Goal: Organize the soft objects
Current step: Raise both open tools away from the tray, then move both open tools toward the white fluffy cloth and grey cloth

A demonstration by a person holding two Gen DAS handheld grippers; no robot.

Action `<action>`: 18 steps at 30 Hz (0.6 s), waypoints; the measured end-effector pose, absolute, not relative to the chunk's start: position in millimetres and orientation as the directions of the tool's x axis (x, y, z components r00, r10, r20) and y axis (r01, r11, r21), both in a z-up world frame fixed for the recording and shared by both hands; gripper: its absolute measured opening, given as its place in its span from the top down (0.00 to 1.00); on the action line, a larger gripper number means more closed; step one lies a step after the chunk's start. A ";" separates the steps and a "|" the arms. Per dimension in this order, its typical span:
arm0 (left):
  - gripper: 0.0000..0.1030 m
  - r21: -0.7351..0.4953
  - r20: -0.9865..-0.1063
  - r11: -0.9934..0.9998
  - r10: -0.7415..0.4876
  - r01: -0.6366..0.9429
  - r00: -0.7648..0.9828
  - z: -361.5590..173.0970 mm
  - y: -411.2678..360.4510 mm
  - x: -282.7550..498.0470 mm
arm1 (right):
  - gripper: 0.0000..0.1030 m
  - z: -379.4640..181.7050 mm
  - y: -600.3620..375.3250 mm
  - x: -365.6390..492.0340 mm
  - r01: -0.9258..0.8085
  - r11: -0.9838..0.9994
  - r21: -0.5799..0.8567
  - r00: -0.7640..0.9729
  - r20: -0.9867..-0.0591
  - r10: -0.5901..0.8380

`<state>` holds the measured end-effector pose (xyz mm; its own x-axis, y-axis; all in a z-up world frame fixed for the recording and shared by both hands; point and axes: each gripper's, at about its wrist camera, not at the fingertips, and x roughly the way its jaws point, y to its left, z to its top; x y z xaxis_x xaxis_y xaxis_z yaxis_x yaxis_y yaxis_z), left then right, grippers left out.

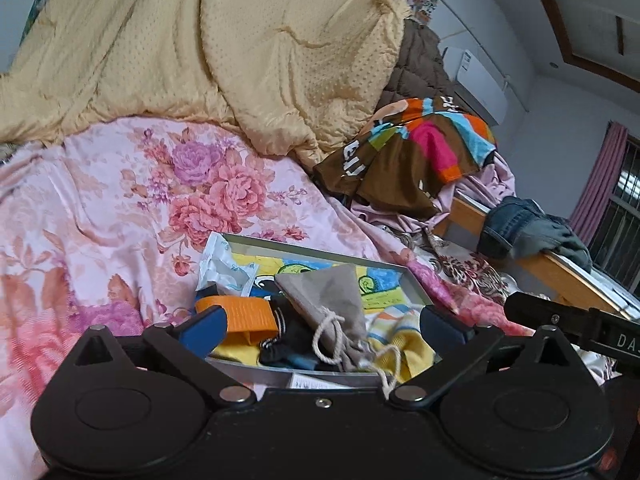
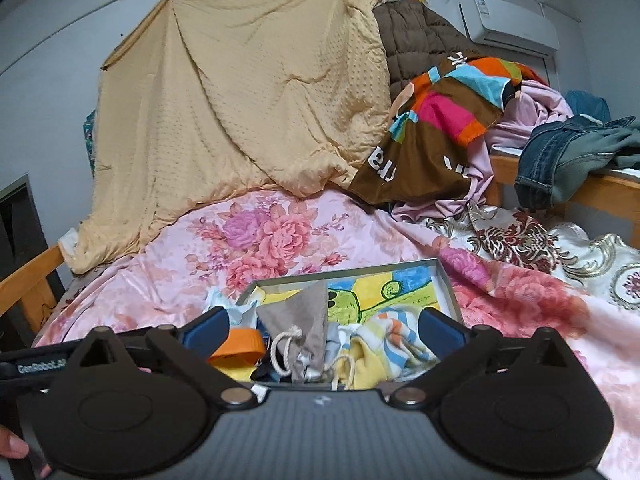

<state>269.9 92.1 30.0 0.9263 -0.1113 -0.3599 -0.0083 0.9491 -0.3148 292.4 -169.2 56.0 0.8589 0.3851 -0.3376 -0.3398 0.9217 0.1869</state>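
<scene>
A shallow grey tray (image 1: 320,250) (image 2: 450,280) with a cartoon-print floor lies on the floral bedspread. In it lie a grey drawstring pouch (image 1: 332,300) (image 2: 304,320), an orange strap (image 1: 244,314) (image 2: 240,344), a yellow striped cloth (image 1: 400,344) (image 2: 384,348), dark socks (image 1: 284,340) and a white wet-wipe pack (image 1: 224,268) (image 2: 220,300) at its left edge. My left gripper (image 1: 320,332) is open and empty, hovering over the tray's near side. My right gripper (image 2: 322,332) is open and empty, also over the tray's near side.
A pink floral bedspread (image 1: 120,208) (image 2: 200,248) covers the bed. A yellow quilt (image 1: 200,40) (image 2: 240,100) hangs behind. A brown multicoloured blanket (image 1: 400,152) (image 2: 432,132), jeans (image 1: 520,232) (image 2: 568,152) on a wooden bed rail (image 2: 600,192) and an air conditioner (image 2: 508,24) are at the right.
</scene>
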 end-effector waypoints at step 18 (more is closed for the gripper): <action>0.01 -0.300 -0.457 0.947 -0.038 -0.113 0.889 11.8 80.1 152.7 | 0.00 12.0 -190.5 202.4 -0.330 0.914 0.237 0.822 -0.403 0.402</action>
